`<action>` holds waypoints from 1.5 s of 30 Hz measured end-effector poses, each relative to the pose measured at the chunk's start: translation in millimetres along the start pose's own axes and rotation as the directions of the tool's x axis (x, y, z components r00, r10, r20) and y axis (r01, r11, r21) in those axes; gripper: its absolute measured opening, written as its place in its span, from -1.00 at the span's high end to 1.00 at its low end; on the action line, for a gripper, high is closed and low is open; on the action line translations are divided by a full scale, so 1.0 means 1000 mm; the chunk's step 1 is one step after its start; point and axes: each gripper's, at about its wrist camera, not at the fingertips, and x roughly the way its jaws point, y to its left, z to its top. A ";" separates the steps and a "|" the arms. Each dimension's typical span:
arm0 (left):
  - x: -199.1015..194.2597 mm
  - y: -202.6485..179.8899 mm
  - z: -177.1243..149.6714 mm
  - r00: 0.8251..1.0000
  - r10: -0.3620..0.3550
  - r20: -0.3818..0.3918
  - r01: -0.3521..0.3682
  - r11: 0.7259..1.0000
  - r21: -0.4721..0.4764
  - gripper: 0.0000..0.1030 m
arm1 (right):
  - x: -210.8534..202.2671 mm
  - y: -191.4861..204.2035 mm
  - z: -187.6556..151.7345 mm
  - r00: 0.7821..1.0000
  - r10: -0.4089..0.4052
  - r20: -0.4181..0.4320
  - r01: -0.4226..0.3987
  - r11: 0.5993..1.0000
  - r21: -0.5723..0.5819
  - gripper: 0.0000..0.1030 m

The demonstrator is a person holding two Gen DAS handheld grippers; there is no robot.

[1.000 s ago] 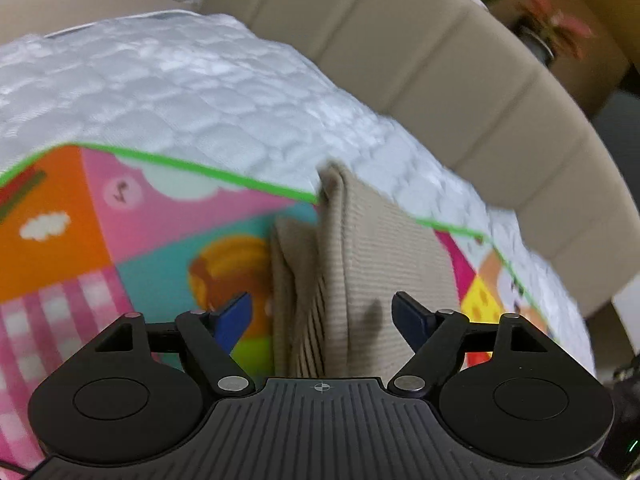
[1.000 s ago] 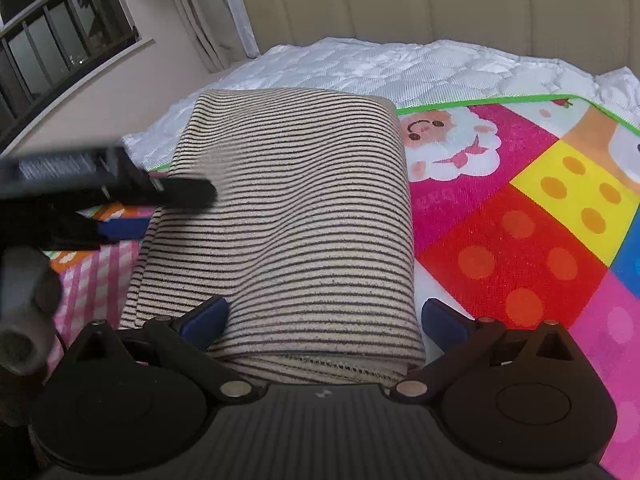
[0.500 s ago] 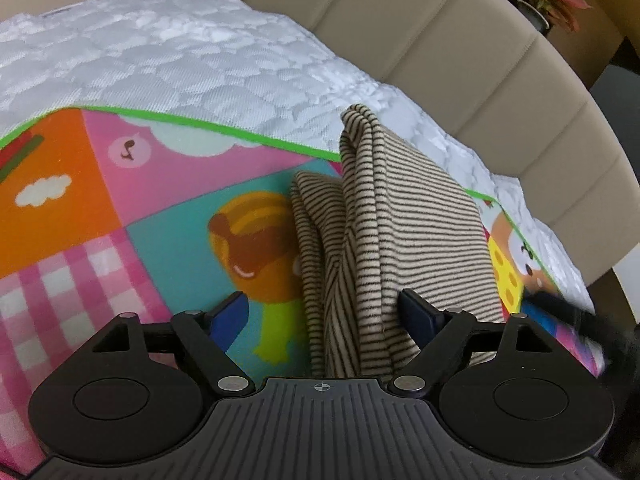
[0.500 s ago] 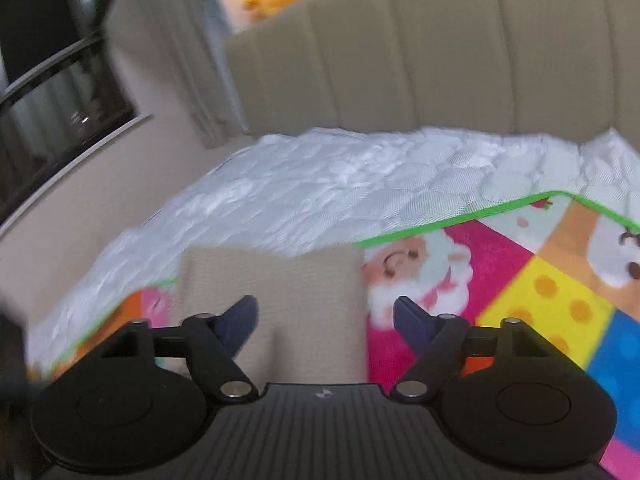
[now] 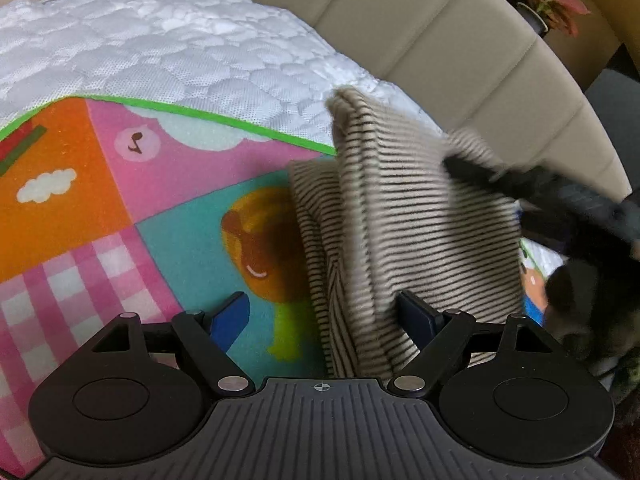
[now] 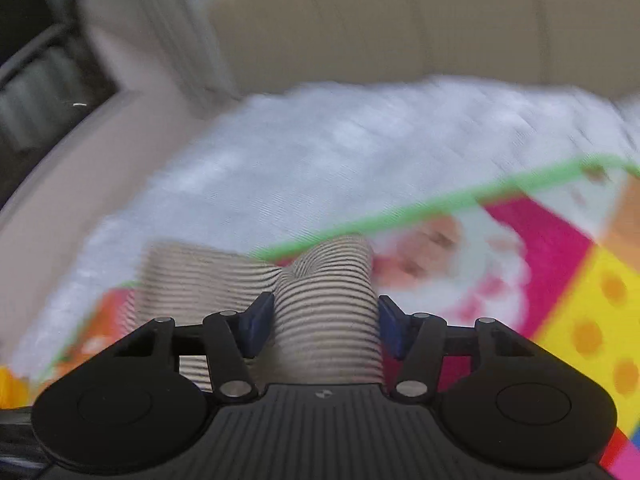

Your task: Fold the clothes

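Note:
A folded beige garment with thin dark stripes (image 5: 404, 224) lies on a colourful play mat (image 5: 120, 200). In the left wrist view my left gripper (image 5: 324, 316) is open; the garment's near edge lies between its blue pads, close to the right pad (image 5: 416, 312). My right gripper shows there as a dark blurred shape (image 5: 560, 200) over the garment's right side. In the blurred right wrist view my right gripper (image 6: 320, 320) has its pads on either side of a bunched fold of the garment (image 6: 324, 292), narrower than the left.
The mat lies on a white quilted mattress (image 5: 180, 52) with a beige padded headboard (image 5: 440, 32) behind. A potted plant (image 5: 548, 0) stands beyond the headboard. A dark railing (image 6: 36, 80) shows at the left of the right wrist view.
My right gripper has dropped onto the garment's far side and narrowed around a fold of it. The garment has bunched up. My left gripper has stayed open at the near edge.

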 end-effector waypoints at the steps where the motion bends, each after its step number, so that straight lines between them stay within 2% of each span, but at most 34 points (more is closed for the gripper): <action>1: 0.000 -0.002 0.000 1.000 -0.003 0.003 0.003 1.000 0.007 -0.72 | -0.005 -0.005 -0.001 1.000 0.023 0.007 -0.023 0.999 0.042 -0.11; 2: 0.000 -0.003 0.000 1.000 -0.004 0.004 0.004 1.000 0.012 -0.73 | -0.012 -0.005 -0.002 1.000 0.027 0.016 -0.027 0.998 0.051 -0.13; 6: 0.000 -0.004 0.000 1.000 0.002 0.004 -0.002 1.000 0.020 -0.73 | -0.049 0.006 -0.024 1.000 -0.023 0.020 0.024 0.998 -0.051 -0.28; 7: 0.000 -0.003 0.001 1.000 0.002 0.003 -0.002 1.000 0.015 -0.73 | -0.059 0.004 -0.031 1.000 -0.029 0.012 0.029 0.998 -0.060 -0.37; 11: -0.002 -0.006 0.001 1.000 0.005 -0.001 -0.005 1.000 0.021 -0.73 | -0.084 -0.004 -0.065 0.998 -0.022 -0.060 0.021 0.999 -0.027 -0.56; 15: -0.007 -0.010 0.001 1.000 -0.012 -0.021 0.013 0.999 0.032 -0.73 | -0.083 -0.009 -0.081 0.996 -0.013 -0.085 0.015 1.000 0.020 -0.54; 17: -0.011 -0.013 -0.001 0.997 -0.059 -0.044 0.060 0.997 0.039 -0.73 | -0.077 -0.006 -0.078 0.997 0.007 -0.077 -0.006 1.000 0.015 -0.20; 19: -0.011 -0.018 -0.005 0.992 -0.107 -0.068 0.110 0.993 0.046 -0.68 | -0.070 0.004 -0.074 0.998 0.013 -0.067 -0.014 1.000 -0.020 -0.05; 21: -0.007 -0.022 -0.009 0.989 -0.115 -0.087 0.120 0.991 0.055 -0.50 | -0.060 0.020 -0.069 0.999 -0.005 -0.054 0.000 0.995 -0.095 -0.03; 22: -0.005 -0.022 -0.010 0.990 -0.107 -0.091 0.112 0.992 0.059 -0.28 | -0.053 0.027 -0.067 0.999 -0.005 -0.043 0.000 0.992 -0.125 -0.01; 26: -0.007 -0.012 -0.002 0.998 -0.050 -0.039 0.053 0.997 0.064 -0.10 | -0.019 0.047 -0.051 1.000 0.028 -0.013 -0.030 0.986 -0.165 0.02; 30: -0.013 0.012 0.015 0.999 0.032 0.043 -0.034 0.997 0.068 -0.07 | 0.000 0.067 -0.041 1.000 0.020 -0.010 -0.022 0.982 -0.188 -0.08; 31: -0.013 0.018 0.018 0.998 0.043 0.050 -0.046 0.998 0.053 -0.08 | 0.000 0.072 -0.039 1.000 0.008 -0.005 -0.008 0.977 -0.212 -0.19; 33: -0.012 0.028 0.022 0.998 0.044 0.050 -0.045 0.999 0.021 -0.11 | -0.009 0.083 -0.031 0.998 -0.006 0.060 0.022 0.959 -0.283 -0.37; 34: -0.012 0.029 0.022 0.998 0.039 0.047 -0.039 0.999 0.013 -0.12 | -0.015 0.090 -0.026 0.994 -0.007 0.110 0.043 0.945 -0.325 -0.53; 36: -0.011 0.029 0.023 0.999 0.034 0.042 -0.035 0.999 0.014 -0.16 | -0.018 0.107 -0.008 0.983 0.004 0.183 0.069 0.918 -0.390 -0.55; 37: -0.010 0.028 0.022 0.998 0.039 0.042 -0.041 0.999 0.027 -0.19 | -0.014 0.115 0.004 0.981 0.014 0.192 0.066 0.911 -0.406 -0.55; 39: -0.007 0.027 0.022 0.998 0.044 0.041 -0.046 0.998 0.040 -0.22 | 0.009 0.130 0.027 0.988 0.032 0.148 0.034 0.908 -0.418 -0.32; 40: -0.006 0.028 0.022 0.998 0.041 0.040 -0.042 0.998 0.037 -0.23 | 0.022 0.137 0.039 0.992 0.040 0.123 0.016 0.906 -0.423 0.01; 41: -0.005 0.029 0.022 0.999 0.037 0.039 -0.038 0.999 0.034 -0.24 | 0.040 0.142 0.048 0.996 0.027 0.079 0.009 0.909 -0.416 0.10; 43: -0.005 0.031 0.021 0.999 0.025 0.037 -0.027 0.999 0.030 -0.24 | 0.083 0.145 0.057 0.999 -0.014 -0.041 -0.003 0.923 -0.384 0.11; 45: -0.005 0.034 0.020 0.999 0.014 0.037 -0.015 1.000 0.027 -0.25 | 0.114 0.145 0.054 0.996 -0.050 -0.078 0.016 0.920 -0.393 0.09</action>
